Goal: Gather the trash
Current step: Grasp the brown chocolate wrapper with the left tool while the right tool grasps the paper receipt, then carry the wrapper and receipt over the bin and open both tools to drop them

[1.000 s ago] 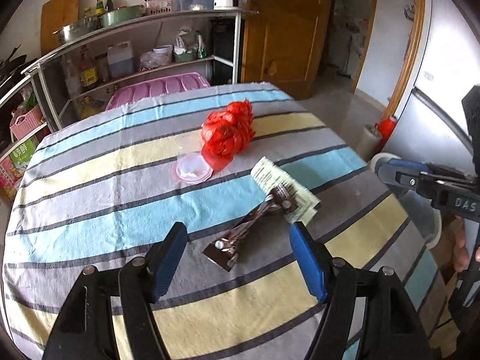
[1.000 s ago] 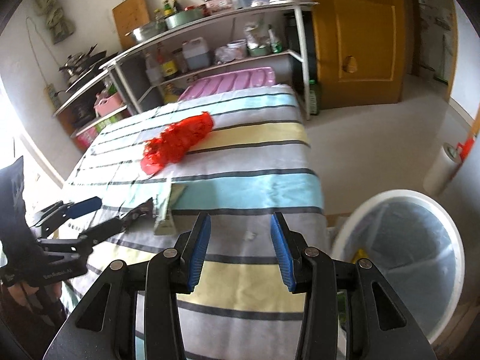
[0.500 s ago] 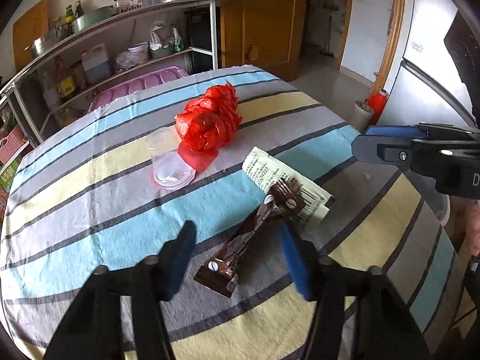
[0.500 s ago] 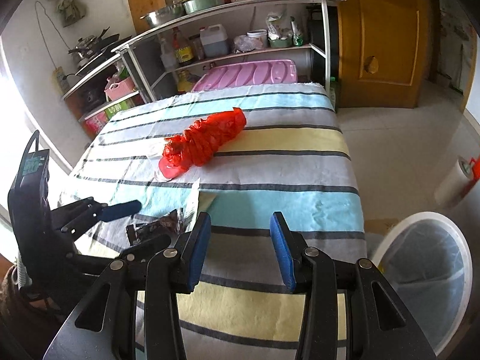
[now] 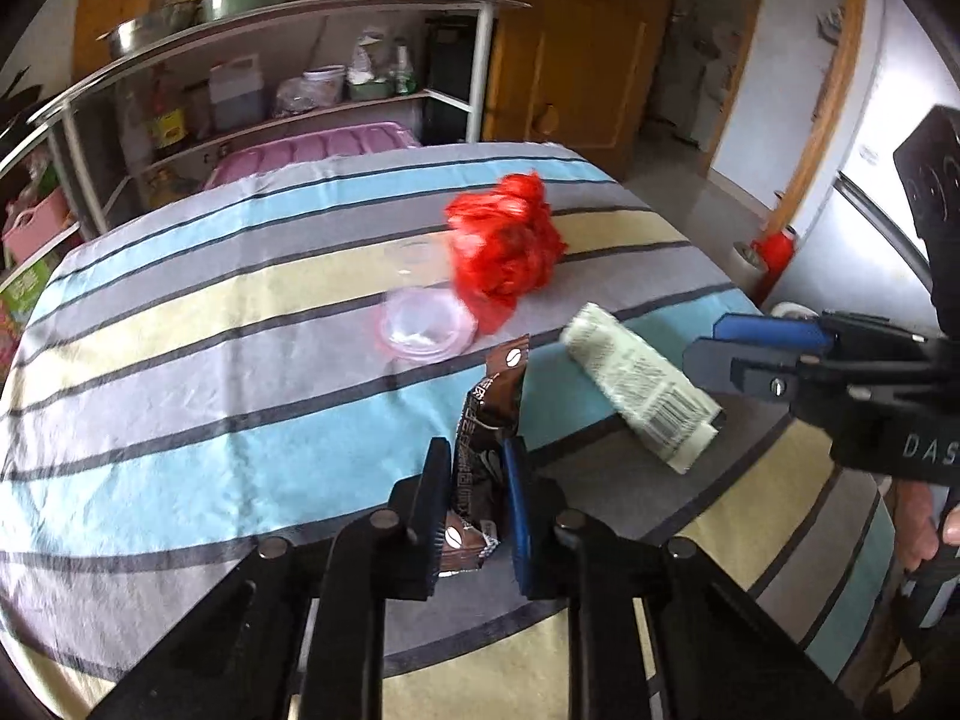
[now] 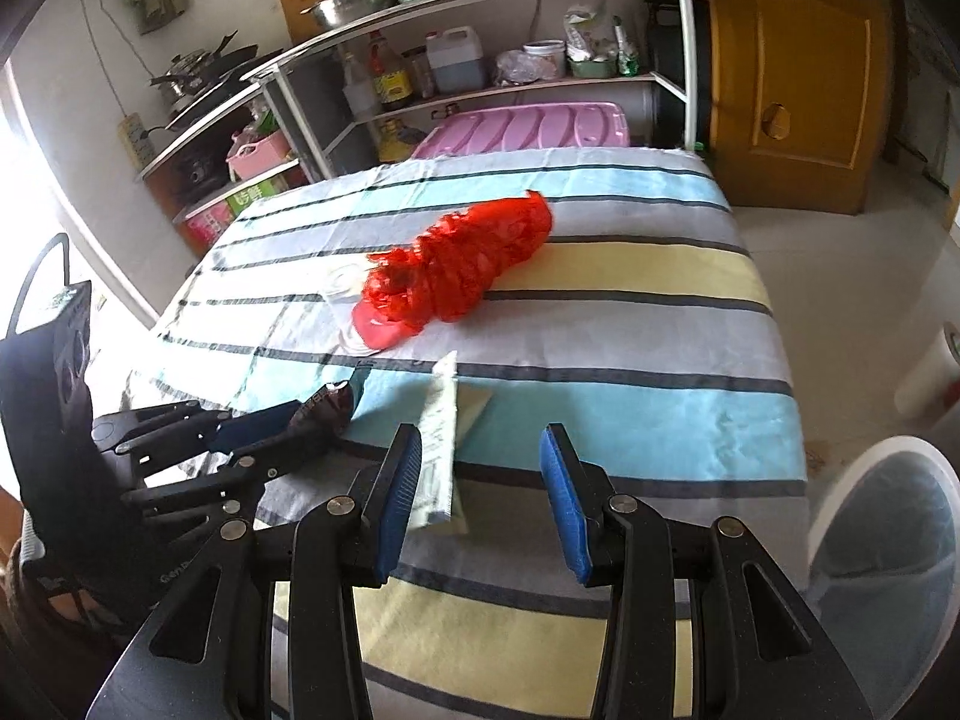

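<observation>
The left tool (image 5: pixel 477 468) has just closed its 2 jaws on the brown wrapper (image 5: pixel 489 414), which stands pinched between the pads with its far end tilted up off the desk (image 5: pixel 180 372). In the right wrist view the same tool (image 6: pixel 312 420) reaches in from the left with the wrapper (image 6: pixel 327 405) in its tip.

The right tool (image 6: pixel 480 492) hangs half open with nothing pressed between its pads. The pale green packet (image 6: pixel 441 450) lies flat on the desk just ahead of it, its near end beside the left pad. In the left wrist view this tool (image 5: pixel 762 354) comes in from the right, its blue tips just beside the packet (image 5: pixel 642 384). A hand (image 5: pixel 924 528) shows at the right edge below it.

The desk wears a cloth striped in blue, yellow and grey. Further back lies a crumpled red bag (image 5: pixel 507 246), and touching its near side is a clear cup (image 5: pixel 423 330) on its side. Wrapper and packet lie near each other but apart.

A white bin (image 6: pixel 888 546) with a clear liner stands on the floor off the desk's right corner. Behind the desk are metal shelves (image 6: pixel 480 30) with bottles and bowls, a pink tub (image 6: pixel 522 129) and a wooden door (image 6: pixel 798 72).
</observation>
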Motion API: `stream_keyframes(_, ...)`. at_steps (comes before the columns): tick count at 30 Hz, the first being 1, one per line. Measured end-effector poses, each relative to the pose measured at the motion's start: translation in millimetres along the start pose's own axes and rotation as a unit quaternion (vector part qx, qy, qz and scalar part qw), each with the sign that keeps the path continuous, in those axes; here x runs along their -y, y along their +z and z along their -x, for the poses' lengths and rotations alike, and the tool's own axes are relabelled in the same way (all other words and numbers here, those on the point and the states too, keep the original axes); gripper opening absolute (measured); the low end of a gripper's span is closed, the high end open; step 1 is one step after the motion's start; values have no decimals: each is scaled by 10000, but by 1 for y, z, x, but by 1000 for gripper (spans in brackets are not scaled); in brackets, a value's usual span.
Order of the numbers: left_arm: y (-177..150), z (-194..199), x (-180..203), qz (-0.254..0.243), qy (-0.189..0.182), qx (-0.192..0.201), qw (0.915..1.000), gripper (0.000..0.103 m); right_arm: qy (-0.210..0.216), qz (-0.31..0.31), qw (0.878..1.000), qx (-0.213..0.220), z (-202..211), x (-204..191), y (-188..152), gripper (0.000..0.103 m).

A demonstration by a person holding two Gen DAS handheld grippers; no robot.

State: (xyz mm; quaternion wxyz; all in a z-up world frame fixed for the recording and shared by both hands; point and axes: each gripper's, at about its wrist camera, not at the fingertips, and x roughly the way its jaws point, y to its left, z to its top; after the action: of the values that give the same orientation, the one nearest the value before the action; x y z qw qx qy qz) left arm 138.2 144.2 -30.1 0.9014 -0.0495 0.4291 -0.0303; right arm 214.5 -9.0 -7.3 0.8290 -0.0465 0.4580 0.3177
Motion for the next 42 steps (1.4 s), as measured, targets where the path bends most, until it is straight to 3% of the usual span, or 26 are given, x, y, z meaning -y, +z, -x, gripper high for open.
stream_keyframes(8,-2,-3,-9,142,-7,-31,9999,19,109,240,9996,-117,-17,-16,0,42)
stream_keyframes(12,2,-7,-11,221,-27,-41,9997,20,-60,341,9992,-220,-25,-18,-2,32)
stream_keyframes(17,3,-9,-8,210,-216,-57,9995,41,32,366,9988,-335,-33,-17,-4,21)
stream_keyframes(20,5,-9,-5,223,-211,-92,9995,45,-18,407,9987,-300,-32,-16,-5,17)
stream_keyframes(24,5,-10,-2,169,-80,-116,9998,42,-49,432,9987,-261,-30,-16,-7,16)
stream_keyframes(26,5,-10,0,48,154,-95,9998,27,-57,398,9989,-221,-29,-15,-8,15)
stream_keyframes(28,5,-10,-4,102,207,-67,9997,19,-33,342,9992,-198,-27,-14,-9,15)
stream_keyframes(42,3,12,-11,340,249,167,9990,18,53,101,9999,125,-2,-6,-16,15)
